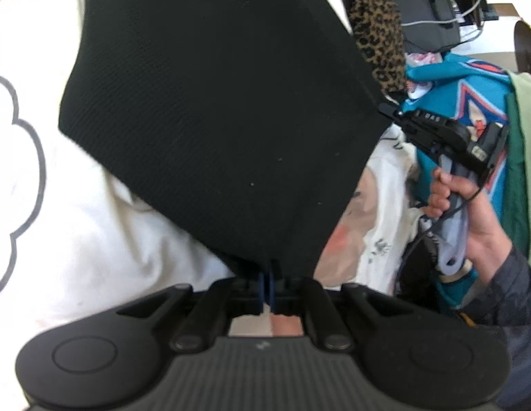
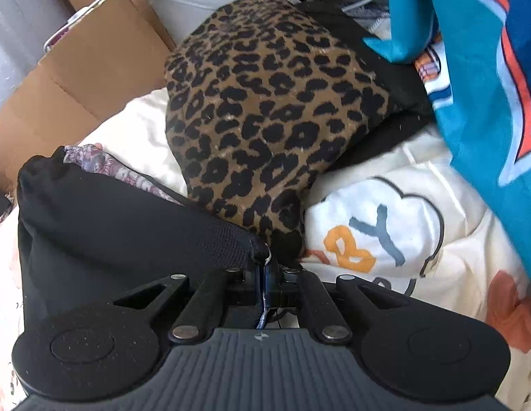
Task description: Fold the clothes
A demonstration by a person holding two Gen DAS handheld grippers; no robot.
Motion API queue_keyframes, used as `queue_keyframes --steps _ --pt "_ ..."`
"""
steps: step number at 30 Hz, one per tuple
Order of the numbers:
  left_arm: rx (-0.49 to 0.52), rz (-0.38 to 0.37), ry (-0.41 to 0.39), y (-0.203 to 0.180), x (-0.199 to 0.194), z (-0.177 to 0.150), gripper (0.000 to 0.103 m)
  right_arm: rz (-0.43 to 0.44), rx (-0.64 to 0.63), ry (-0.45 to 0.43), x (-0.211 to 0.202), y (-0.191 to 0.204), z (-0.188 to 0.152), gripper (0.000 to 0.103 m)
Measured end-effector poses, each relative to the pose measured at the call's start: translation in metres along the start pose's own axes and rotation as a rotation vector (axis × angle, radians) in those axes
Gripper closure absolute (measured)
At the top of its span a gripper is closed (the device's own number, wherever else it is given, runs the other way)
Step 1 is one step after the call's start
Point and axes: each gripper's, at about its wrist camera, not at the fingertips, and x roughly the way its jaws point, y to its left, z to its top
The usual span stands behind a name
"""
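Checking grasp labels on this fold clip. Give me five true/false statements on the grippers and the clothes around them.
1. The left gripper is shut on the black garment. True.
2. The right gripper is open, holding nothing. False: it is shut on a corner of the black garment.
3. A leopard-print garment lies just beyond the right gripper. True.
4. The white cloth with coloured letters lies on top of the leopard print. False: it lies beside it, on the right in the right wrist view.
5. The cardboard box is the teal jersey's neighbour. False: they sit at opposite sides.
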Motion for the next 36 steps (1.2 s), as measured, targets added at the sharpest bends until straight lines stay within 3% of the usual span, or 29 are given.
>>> queue_keyframes --steps 6,8,14,20,23,29,31,34,36 --pt "0.013 0.045 0.039 0.001 -0.005 0.002 0.095 -0.001 0.034 -0.024 -0.006 -0.004 0.003 0.084" --pt "0.024 0.077 0.041 0.003 -0.015 0.003 0.091 -0.019 0.047 -0.051 -0.012 -0.007 0.006 0.074" --pt "0.034 0.208 0.018 0.015 -0.064 0.015 0.090 -0.023 0.085 -0.115 -0.026 -0.010 0.010 0.073" --pt "0.048 0.340 -0.012 0.012 -0.131 0.046 0.090 0.040 0.099 -0.140 -0.037 0.005 0.010 0.073" --pt "0.070 0.389 -0.064 0.000 -0.175 0.066 0.089 0.071 0.115 -0.152 -0.045 0.016 0.013 0.072" --pt "0.093 0.534 -0.152 -0.052 -0.279 0.119 0.087 0.141 0.112 -0.211 -0.066 0.037 0.024 0.070" --pt "0.126 0.583 -0.155 -0.083 -0.313 0.137 0.073 0.163 0.114 -0.209 -0.075 0.042 0.027 0.070" --pt "0.120 0.570 -0.161 -0.126 -0.358 0.160 0.051 0.195 0.101 -0.182 -0.085 0.050 0.030 0.069" --pt "0.099 0.560 -0.161 -0.155 -0.376 0.171 0.051 0.196 0.098 -0.174 -0.094 0.054 0.030 0.069"
